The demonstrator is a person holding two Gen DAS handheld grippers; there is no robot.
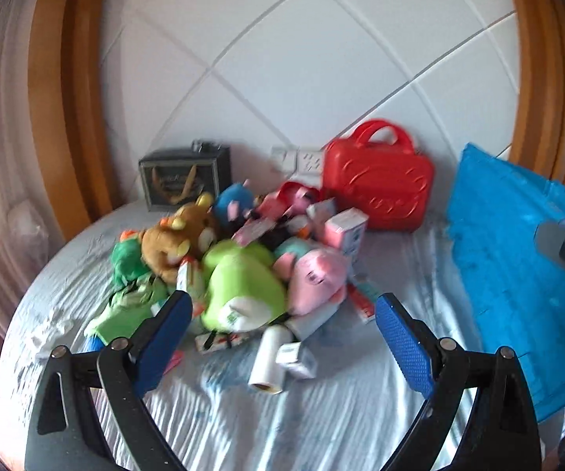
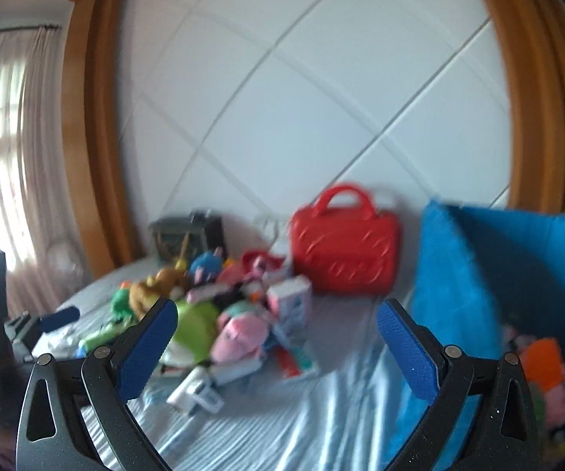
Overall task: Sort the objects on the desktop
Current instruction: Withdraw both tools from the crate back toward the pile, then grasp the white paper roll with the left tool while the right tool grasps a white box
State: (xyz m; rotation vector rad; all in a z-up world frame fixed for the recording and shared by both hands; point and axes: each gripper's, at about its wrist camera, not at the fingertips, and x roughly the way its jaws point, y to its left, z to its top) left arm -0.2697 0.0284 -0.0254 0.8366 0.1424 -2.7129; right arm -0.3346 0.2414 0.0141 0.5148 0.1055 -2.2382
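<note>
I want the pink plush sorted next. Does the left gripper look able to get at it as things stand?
Probably yes. The left gripper is open and empty, and the pink plush lies on top of the pile on its near side, uncovered. The green plush presses against it, so a grasp might catch both.

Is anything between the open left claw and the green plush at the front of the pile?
Nothing visible blocks it. The left claw is open and empty, and the green plush lies straight ahead between its fingers. The pink plush presses against the green one's right side, and a white roll lies on the sheet just in front of it.
</note>
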